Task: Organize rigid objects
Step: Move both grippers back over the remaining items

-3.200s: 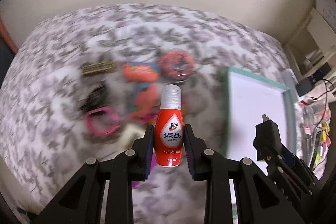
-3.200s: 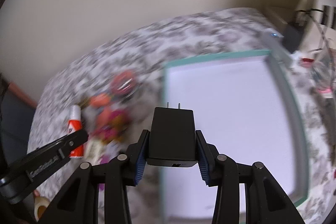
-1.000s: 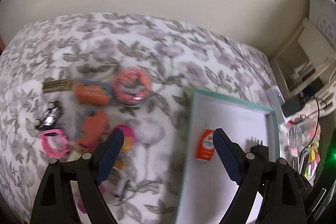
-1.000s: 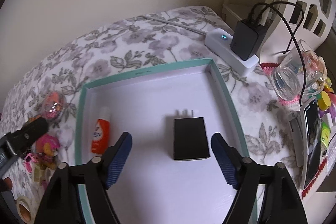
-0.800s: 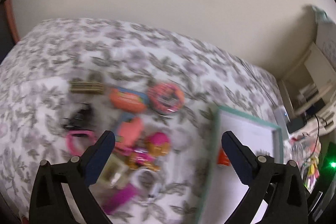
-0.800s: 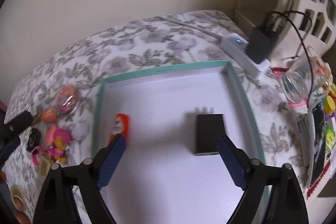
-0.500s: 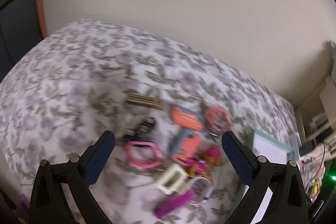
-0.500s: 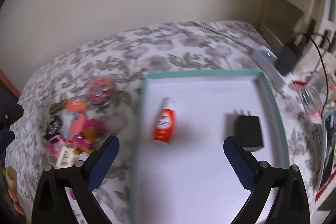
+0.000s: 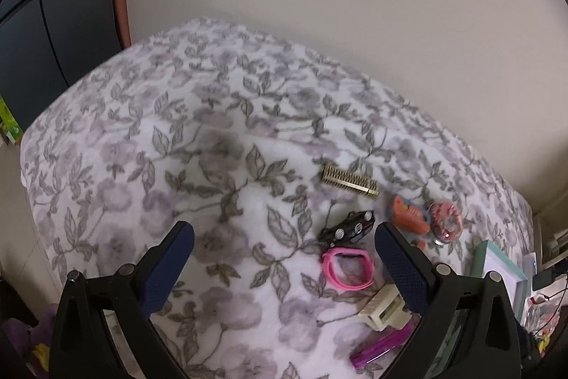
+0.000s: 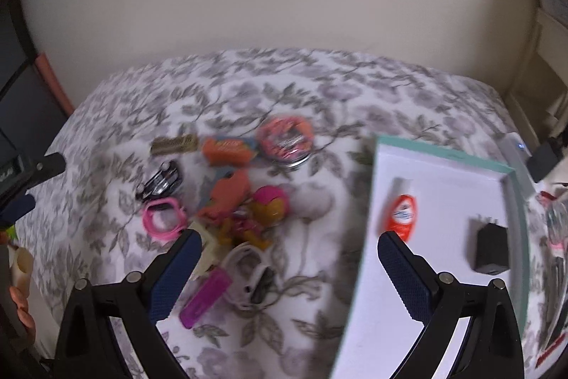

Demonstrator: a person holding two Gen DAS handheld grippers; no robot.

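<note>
Both the left gripper (image 9: 284, 251) and right gripper (image 10: 285, 258) have fingers spread apart, holding nothing. The red bottle (image 10: 403, 214) and black charger (image 10: 491, 249) lie inside the teal-rimmed tray (image 10: 443, 153) (evidently the collection point). The remaining clutter, including the pink band (image 10: 164, 217), lies on the bed left of that tray.

surface: flowered cloth (image 9: 220, 144) | on it, clustered: comb (image 9: 349, 182), toy car (image 9: 349, 229), pink band (image 9: 348, 268), round tin (image 10: 285, 137), purple stick (image 10: 205, 298) | right side: teal-rimmed tray (image 10: 443, 156)

Two high wrist views, sharing the pink ring (image 9: 349, 273) (image 10: 164, 217).
</note>
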